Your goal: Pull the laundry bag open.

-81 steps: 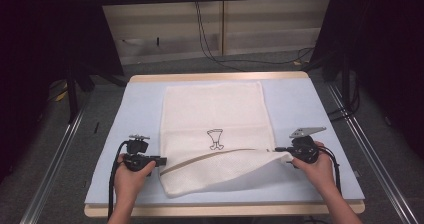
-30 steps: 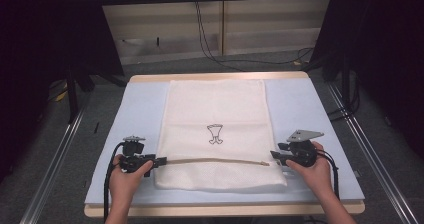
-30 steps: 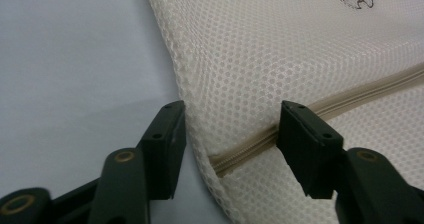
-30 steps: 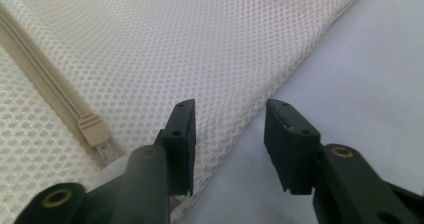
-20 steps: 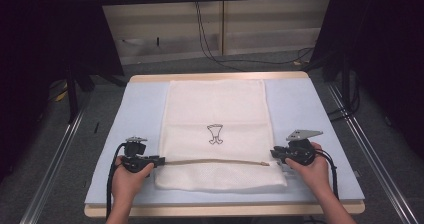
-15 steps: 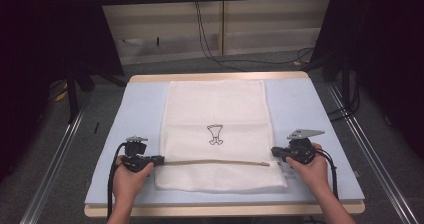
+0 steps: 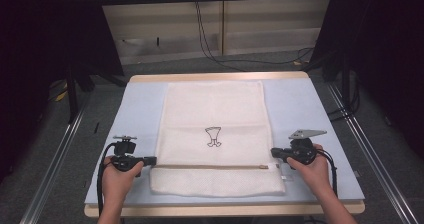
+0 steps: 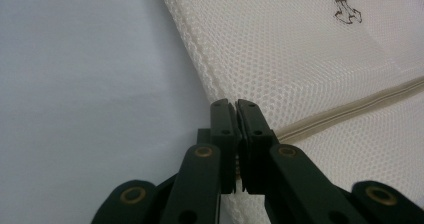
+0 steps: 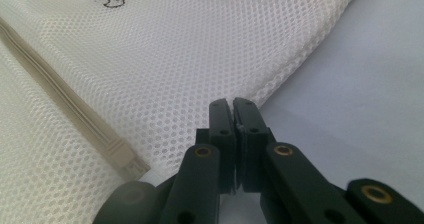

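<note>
The mesh laundry bag [image 7: 215,139] lies flat on the desk [image 7: 300,104]; left tool [image 7: 150,160] and right tool [image 7: 274,153] are pressed together at its side edges, but whether they pinch mesh is hard to see.

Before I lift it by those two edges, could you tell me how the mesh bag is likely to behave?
The mesh bag lies flat and thin on the table, so it is probably floppy and would sag between the left gripper and right gripper. Its open netting suggests it is light. The zipper may stiffen that line slightly.
</note>
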Demonstrator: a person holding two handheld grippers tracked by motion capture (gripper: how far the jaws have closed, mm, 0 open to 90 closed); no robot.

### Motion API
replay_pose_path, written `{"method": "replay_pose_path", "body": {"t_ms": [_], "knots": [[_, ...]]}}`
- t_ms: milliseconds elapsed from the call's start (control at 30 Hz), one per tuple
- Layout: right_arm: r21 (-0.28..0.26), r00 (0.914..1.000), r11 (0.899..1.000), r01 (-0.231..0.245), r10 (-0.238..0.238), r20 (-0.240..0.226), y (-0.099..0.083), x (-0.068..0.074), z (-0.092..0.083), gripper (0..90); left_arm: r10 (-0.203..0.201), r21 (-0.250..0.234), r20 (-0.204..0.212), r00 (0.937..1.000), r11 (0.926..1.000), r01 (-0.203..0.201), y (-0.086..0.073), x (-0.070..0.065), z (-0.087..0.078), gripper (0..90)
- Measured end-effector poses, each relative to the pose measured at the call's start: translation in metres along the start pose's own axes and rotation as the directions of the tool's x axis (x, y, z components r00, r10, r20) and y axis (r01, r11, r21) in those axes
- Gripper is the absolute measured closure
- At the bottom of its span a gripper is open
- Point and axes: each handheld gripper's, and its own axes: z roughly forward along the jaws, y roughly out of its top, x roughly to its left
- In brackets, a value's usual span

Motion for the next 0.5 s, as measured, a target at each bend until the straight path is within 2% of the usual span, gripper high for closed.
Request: {"method": "replay_pose_path", "body": {"t_ms": [200,300,400,433,467,500], "knots": [[0.003,0.9999,1.000,0.012,-0.012,0.006,0.0006,0.0020,0.0020,87.4,-0.005,0.014,0.000,1.0000,0.9999,0.005,-0.0011,0.0013,0.0005,86.3],[0.004,0.9994,1.000,0.021,-0.021,0.028,0.0000,0.0037,0.0010,81.9,0.009,0.005,-0.019,0.9998,0.9999,-0.009,0.0009,-0.0012,-0.0014,82.8],[-0.012,0.9991,1.000,0.024,-0.024,0.034,0.0004,0.0042,-0.0012,77.4,0.003,-0.015,-0.023,0.9997,0.9999,-0.003,0.0023,-0.0039,-0.0026,75.8],[-0.026,0.9986,0.999,0.031,-0.030,0.044,0.0012,0.0049,-0.0048,72.8,-0.004,-0.047,-0.024,0.9997,0.9989,0.003,0.0041,-0.0061,-0.0042,70.2],[-0.028,0.9987,0.999,0.028,-0.027,0.044,0.0014,0.0055,-0.0060,72.4,-0.002,-0.052,-0.012,0.9999,0.9986,0.001,0.0051,-0.0067,-0.0050,69.1],[-0.034,0.9985,0.999,0.028,-0.026,0.049,0.0014,0.0062,-0.0078,72.3,-0.005,-0.063,-0.019,0.9998,0.9980,0.004,0.0062,-0.0085,-0.0051,67.3]]}}
